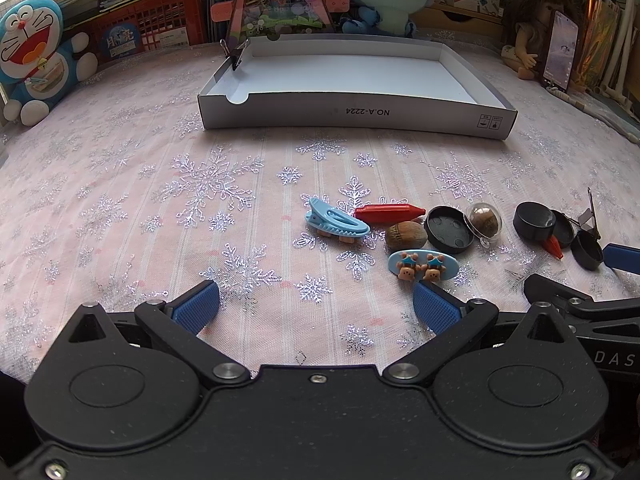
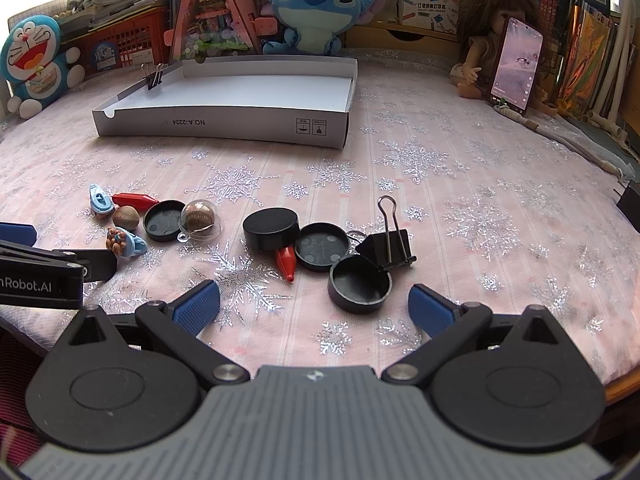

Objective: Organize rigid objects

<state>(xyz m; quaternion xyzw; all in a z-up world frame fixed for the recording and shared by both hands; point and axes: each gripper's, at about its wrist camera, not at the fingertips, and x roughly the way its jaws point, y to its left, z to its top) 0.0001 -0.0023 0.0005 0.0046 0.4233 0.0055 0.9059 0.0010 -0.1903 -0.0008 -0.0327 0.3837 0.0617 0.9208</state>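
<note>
A shallow white box [image 1: 360, 114] [image 2: 224, 130] stands at the back of the pink snowflake cloth, a small binder clip [image 2: 154, 77] on its left wall. In front lie a blue hair clip [image 1: 336, 222], a red crayon-shaped piece [image 1: 390, 213], a nut [image 1: 405, 235], a blue oval clip with two bears [image 1: 422, 266], a clear ball holding a nut [image 2: 200, 219], several black round lids [image 2: 271, 228] [image 2: 359, 283] and a large black binder clip [image 2: 390, 246]. My left gripper [image 1: 316, 308] is open, near the bear clip. My right gripper [image 2: 314, 308] is open, just before a black lid.
Plush toys [image 2: 34, 64] [image 2: 316, 12], a red crate [image 1: 160, 28], a doll [image 2: 486, 48] and a propped phone [image 2: 516, 66] line the back, with books behind. The table's edge [image 2: 620, 384] drops off at the right. Bare cloth lies left of the objects.
</note>
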